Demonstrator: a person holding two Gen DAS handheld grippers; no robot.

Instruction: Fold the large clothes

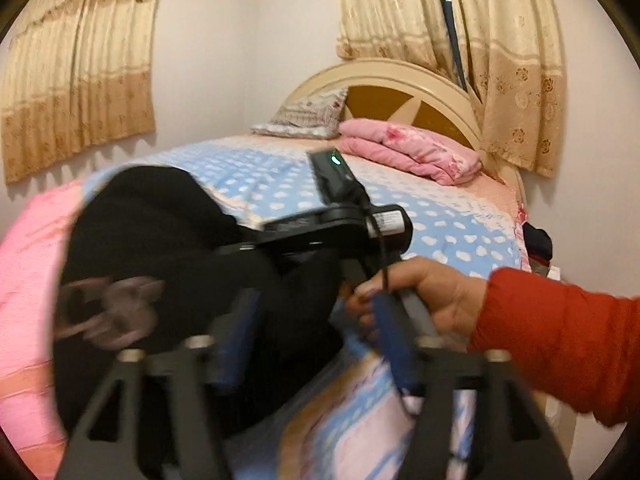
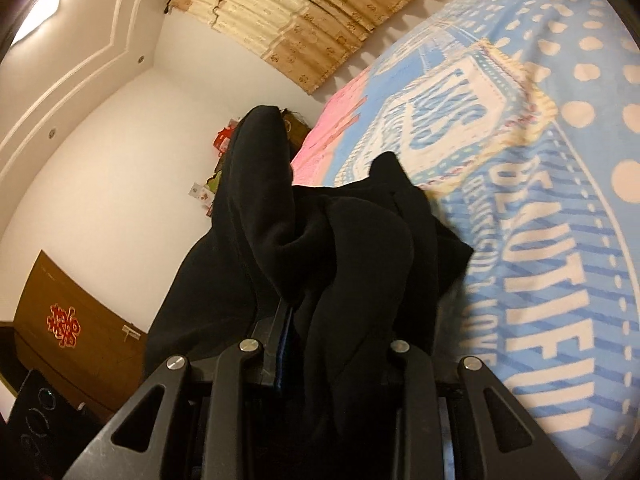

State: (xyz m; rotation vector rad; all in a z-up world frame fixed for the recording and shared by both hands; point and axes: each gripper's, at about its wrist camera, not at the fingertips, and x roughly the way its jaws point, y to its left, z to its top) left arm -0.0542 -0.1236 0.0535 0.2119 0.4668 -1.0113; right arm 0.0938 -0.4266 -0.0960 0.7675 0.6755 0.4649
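The blue bedspread (image 2: 560, 208) on the bed reads "BEAUTIFUL" in large cream letters, with smaller blurred lettering beside it. A black garment (image 2: 320, 240) hangs bunched above it. The right hand-held gripper (image 2: 340, 320) is clamped on its folds. The left hand-held gripper (image 1: 316, 340) is spread apart, with black cloth against its left finger. A red knot ornament (image 2: 63, 326) hangs on the door (image 2: 80, 340).

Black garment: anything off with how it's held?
Yes. The black garment is bunched in loose folds and hangs off the right gripper, not spread flat on the blue bedspread. Both views are motion-blurred, so the left gripper grip is unclear.
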